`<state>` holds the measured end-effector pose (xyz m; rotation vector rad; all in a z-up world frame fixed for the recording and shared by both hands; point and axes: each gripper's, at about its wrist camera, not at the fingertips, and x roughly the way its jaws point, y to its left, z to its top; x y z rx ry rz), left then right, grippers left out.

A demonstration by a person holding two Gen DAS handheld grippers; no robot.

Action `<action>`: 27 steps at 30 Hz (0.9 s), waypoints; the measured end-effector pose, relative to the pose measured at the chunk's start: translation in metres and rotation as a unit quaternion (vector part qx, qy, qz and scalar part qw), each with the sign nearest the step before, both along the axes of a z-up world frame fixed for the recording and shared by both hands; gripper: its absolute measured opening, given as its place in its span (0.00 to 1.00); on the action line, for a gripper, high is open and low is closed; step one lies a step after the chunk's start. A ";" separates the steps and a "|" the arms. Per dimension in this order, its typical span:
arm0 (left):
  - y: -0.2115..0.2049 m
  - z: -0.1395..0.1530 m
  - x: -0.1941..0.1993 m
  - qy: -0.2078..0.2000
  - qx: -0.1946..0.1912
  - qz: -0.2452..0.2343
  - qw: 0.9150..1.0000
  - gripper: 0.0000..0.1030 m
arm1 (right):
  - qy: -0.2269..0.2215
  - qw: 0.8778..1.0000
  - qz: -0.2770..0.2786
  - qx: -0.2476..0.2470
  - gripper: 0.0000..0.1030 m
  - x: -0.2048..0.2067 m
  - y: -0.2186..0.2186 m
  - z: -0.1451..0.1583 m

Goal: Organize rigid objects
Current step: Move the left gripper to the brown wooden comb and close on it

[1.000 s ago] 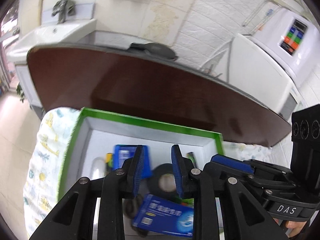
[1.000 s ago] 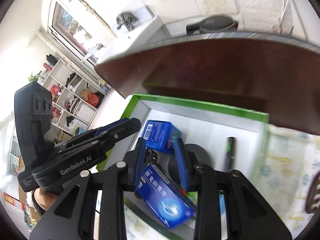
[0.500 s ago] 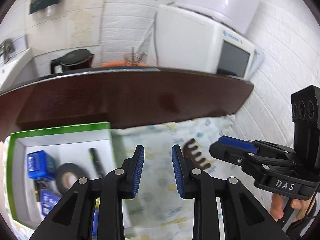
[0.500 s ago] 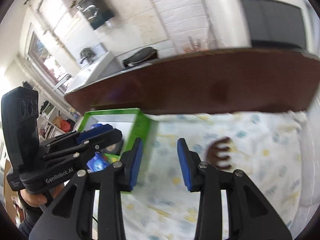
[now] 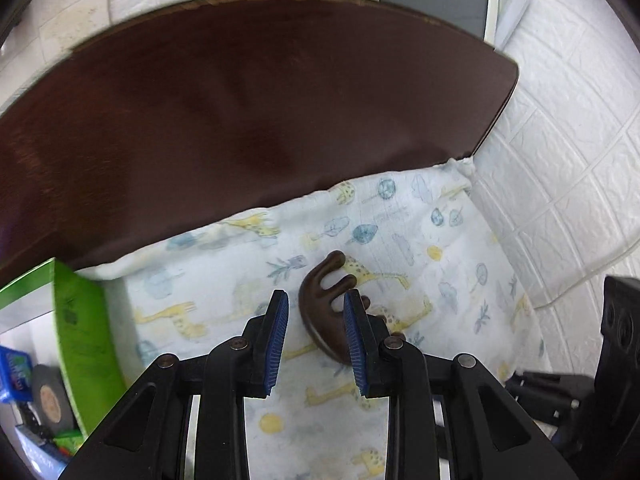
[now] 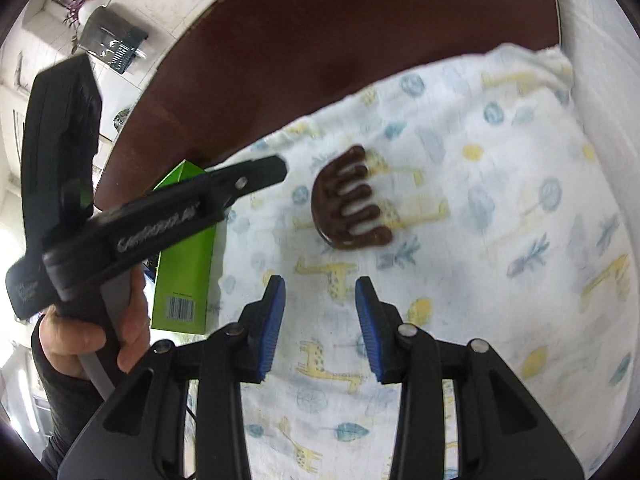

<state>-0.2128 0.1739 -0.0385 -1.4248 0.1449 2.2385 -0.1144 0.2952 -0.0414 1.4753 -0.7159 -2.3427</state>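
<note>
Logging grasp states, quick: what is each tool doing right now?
Left tool: open, around the brown wooden pronged comb, not gripping.
Right tool: open, empty.

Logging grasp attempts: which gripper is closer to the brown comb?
The left gripper: the brown comb sits between its open fingers, untouched so far. The right gripper hangs short of it.

My grippers' fingers carry ribbed blue pads on matt black plastic. The brown comb looks smooth, glossy. Printed cloth is soft, matt; headboard polished dark wood; green box cardboard.
</note>
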 end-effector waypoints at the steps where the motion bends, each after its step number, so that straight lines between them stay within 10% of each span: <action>1: 0.004 -0.004 -0.003 -0.004 -0.001 -0.002 1.000 0.27 | -0.002 1.000 0.000 0.002 0.35 -0.001 -0.002 -0.002; 27: 0.003 -0.045 -0.014 -0.045 -0.016 0.033 0.998 0.27 | -0.017 0.996 -0.091 -0.013 0.21 -0.042 0.022 -0.028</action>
